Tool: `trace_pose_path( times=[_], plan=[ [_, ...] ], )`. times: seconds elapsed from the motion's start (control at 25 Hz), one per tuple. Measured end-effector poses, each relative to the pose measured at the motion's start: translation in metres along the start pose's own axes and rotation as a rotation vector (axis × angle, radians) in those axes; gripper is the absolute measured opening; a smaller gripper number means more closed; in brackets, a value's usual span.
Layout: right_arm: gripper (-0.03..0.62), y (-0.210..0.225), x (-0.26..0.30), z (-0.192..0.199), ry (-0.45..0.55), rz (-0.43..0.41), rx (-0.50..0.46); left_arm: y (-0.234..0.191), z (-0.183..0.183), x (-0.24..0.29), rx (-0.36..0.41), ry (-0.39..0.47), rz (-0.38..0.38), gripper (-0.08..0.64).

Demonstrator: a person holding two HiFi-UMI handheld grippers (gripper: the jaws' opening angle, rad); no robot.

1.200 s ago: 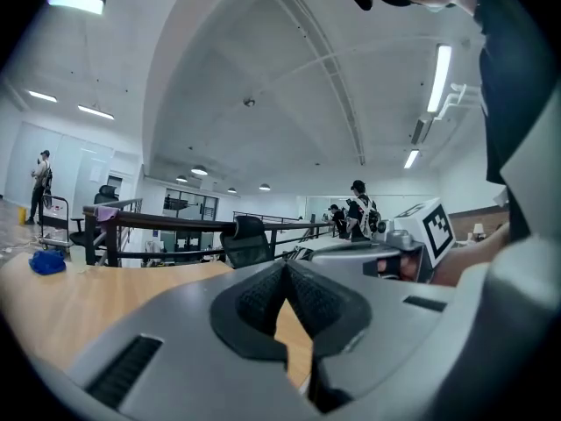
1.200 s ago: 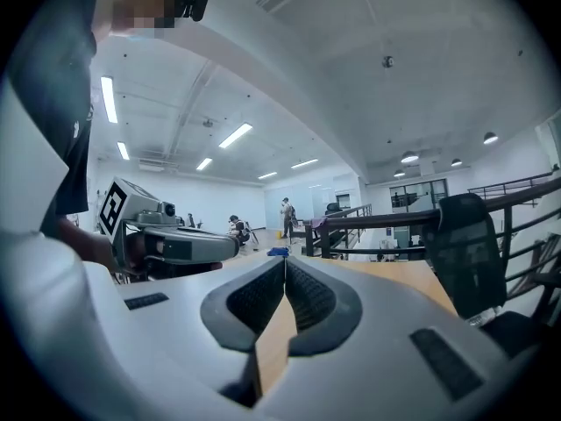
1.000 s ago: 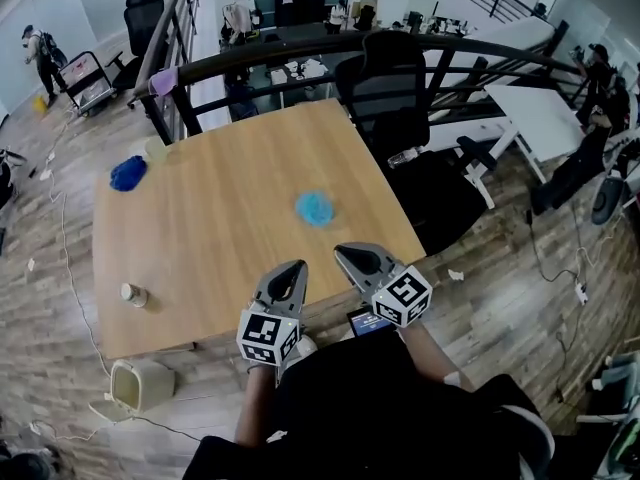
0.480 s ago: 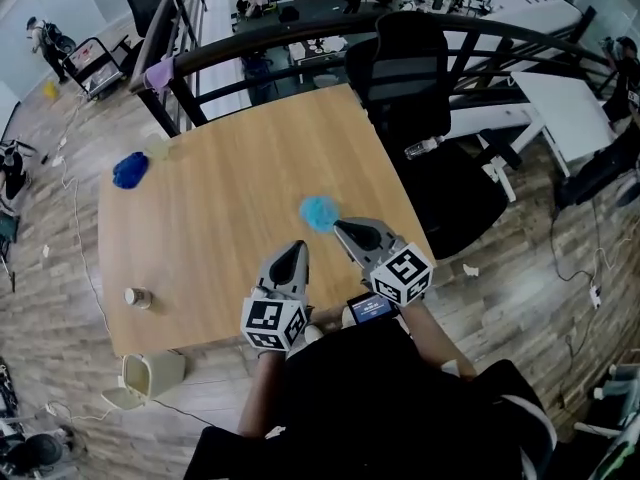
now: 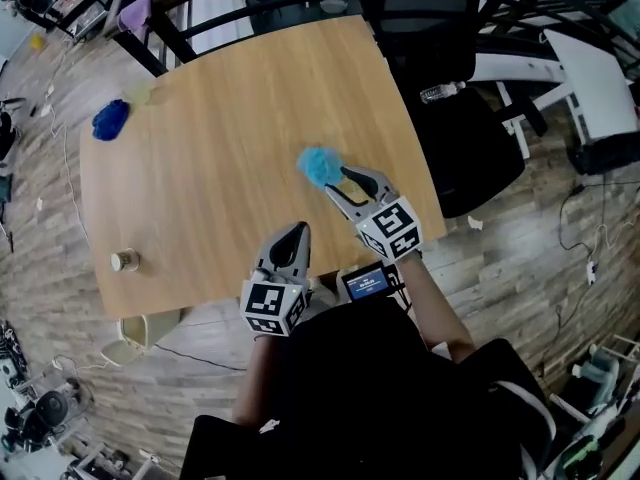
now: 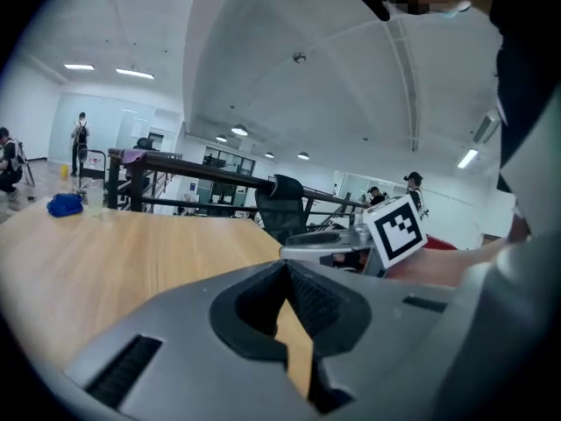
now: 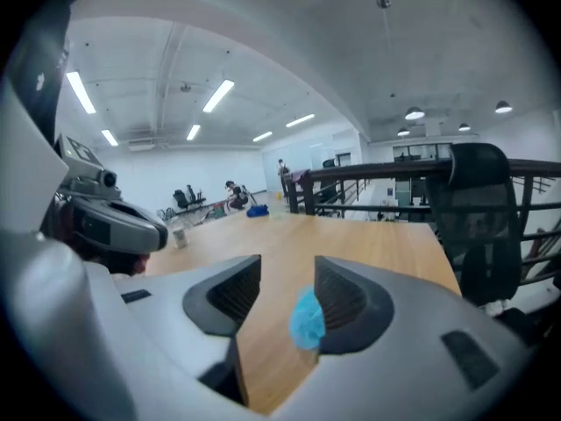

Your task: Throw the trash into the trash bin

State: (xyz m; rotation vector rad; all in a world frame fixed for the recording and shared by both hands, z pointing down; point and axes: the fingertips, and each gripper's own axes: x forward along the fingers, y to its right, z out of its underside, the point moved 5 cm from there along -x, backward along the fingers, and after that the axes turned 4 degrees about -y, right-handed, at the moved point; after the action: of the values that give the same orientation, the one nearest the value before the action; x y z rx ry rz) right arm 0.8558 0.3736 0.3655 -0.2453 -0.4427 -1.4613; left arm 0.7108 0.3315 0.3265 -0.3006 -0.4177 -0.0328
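Note:
A light blue crumpled wad of trash point(image 5: 319, 166) lies on the wooden table point(image 5: 220, 178). My right gripper point(image 5: 336, 180) reaches up to it, its fingertips at the wad's near edge. In the right gripper view the wad point(image 7: 308, 317) lies ahead between the jaws, close to the right pad, and nothing presses on it. Those jaws have just been opening, and my right gripper point(image 7: 287, 270) stands open. My left gripper point(image 5: 291, 236) hangs over the table's near edge, shut and empty point(image 6: 286, 270). A beige trash bin point(image 5: 138, 334) lies on the floor below the table's near left corner.
A dark blue wad point(image 5: 110, 118) and a clear cup point(image 5: 140, 90) sit at the table's far left corner. A small paper cup point(image 5: 125, 261) stands near the left front edge. A black office chair point(image 5: 425, 38) stands right of the table, a railing behind.
My right gripper has moved forward over the table up to the light blue wad, and its jaws have parted. The left gripper has followed a little way forward.

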Motion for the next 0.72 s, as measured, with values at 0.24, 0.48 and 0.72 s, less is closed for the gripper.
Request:
trace_pose_path(
  times=[0.24,0.48,0.72],
  plan=[
    [0.259,0.036,0.069,0.068,-0.235,0.031,-0.023,-0.016,0.032,0.022,-0.073,-0.086,-0.022,-0.003],
    [0.273,0.047,0.113,0.125,-0.454,0.047,-0.069,-0.01,0.054,0.033,-0.121,-0.143,-0.019,-0.003],
    [0.014,0.047,0.115,0.125,-0.461,0.12,-0.145,-0.019,0.065,0.03,-0.154,-0.164,-0.053,-0.003]
  ],
)
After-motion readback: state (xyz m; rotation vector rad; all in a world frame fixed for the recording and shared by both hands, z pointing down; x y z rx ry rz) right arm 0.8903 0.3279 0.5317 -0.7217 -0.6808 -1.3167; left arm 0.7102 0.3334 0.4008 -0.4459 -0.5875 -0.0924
